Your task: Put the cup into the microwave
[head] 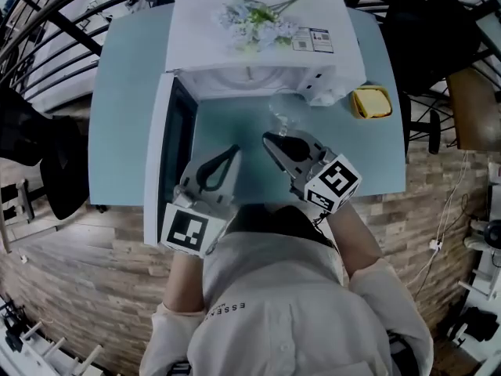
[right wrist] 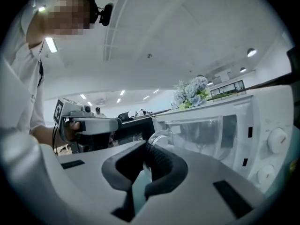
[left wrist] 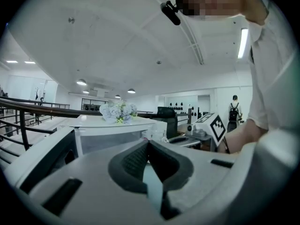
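The pale blue counter (head: 125,92) filled most of my head view. The white microwave (head: 196,30) stood at its far edge. Its door (head: 166,155) was swung wide open on the left, edge-on to me, and the inside was lit and open to the front.

Both grippers were in front of that opening, side by side and apart. The left gripper (left wrist: 149,143) sat just beside the open door. Its jaws were pressed together at the tips with nothing between them. The right gripper (right wrist: 147,145) pointed toward the opening from the right. Its jaws were closed too, pinching the thin rim of the clear cup (head: 282,117).

In the right gripper view, the cup's glass rim curved away from the jaw tips, with the microwave's front beyond it. From the head view, the cup was outside the microwave, just in front of the opening and over the counter. I could not tell whether its base touched the surface.

A bunch of pale flowers (head: 254,18) lay on top of the microwave. A small yellow tray (head: 372,102) sat on the counter by its right corner.
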`<action>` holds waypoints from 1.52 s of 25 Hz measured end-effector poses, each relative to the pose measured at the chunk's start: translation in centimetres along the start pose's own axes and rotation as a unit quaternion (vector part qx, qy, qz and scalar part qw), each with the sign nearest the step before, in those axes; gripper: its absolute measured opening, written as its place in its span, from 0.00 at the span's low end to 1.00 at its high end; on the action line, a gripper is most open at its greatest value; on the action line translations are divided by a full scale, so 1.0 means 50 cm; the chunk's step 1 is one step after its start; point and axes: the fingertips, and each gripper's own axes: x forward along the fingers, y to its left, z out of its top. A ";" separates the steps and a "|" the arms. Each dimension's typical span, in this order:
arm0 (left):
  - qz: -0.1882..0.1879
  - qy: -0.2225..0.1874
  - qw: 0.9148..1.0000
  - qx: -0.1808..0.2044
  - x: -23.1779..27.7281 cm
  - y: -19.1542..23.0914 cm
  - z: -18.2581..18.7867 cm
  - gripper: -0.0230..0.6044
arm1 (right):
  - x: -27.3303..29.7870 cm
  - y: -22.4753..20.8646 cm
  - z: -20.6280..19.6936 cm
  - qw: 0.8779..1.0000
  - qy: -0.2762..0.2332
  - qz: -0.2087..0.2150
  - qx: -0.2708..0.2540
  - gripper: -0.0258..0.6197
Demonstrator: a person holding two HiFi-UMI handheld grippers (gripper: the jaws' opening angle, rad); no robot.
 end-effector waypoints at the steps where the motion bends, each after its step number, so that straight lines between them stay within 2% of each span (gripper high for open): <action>1: 0.001 0.002 1.000 -0.002 0.012 0.007 -0.004 0.04 | 0.014 -0.013 -0.004 1.000 0.003 0.004 0.002 0.07; 9: 0.017 0.023 0.999 -0.020 0.083 0.042 -0.039 0.04 | 0.106 -0.098 -0.035 0.998 0.020 0.052 0.018 0.07; 15: 0.051 0.027 0.997 -0.053 0.105 0.073 -0.062 0.04 | 0.166 -0.138 -0.053 0.996 0.033 0.078 0.016 0.07; 19: 0.067 0.036 0.995 -0.057 0.109 0.085 -0.080 0.04 | 0.193 -0.159 -0.068 0.995 0.034 0.088 0.018 0.07; 25: 0.110 0.039 0.990 -0.079 0.117 0.112 -0.105 0.04 | 0.229 -0.173 -0.081 0.992 0.033 0.119 0.003 0.07; 32: 0.134 0.053 0.986 -0.086 0.120 0.121 -0.139 0.04 | 0.268 -0.195 -0.093 0.990 0.031 0.138 0.003 0.07; 38: 0.150 0.056 0.982 -0.102 0.118 0.131 -0.165 0.04 | 0.296 -0.196 -0.107 0.988 0.028 0.153 -0.018 0.07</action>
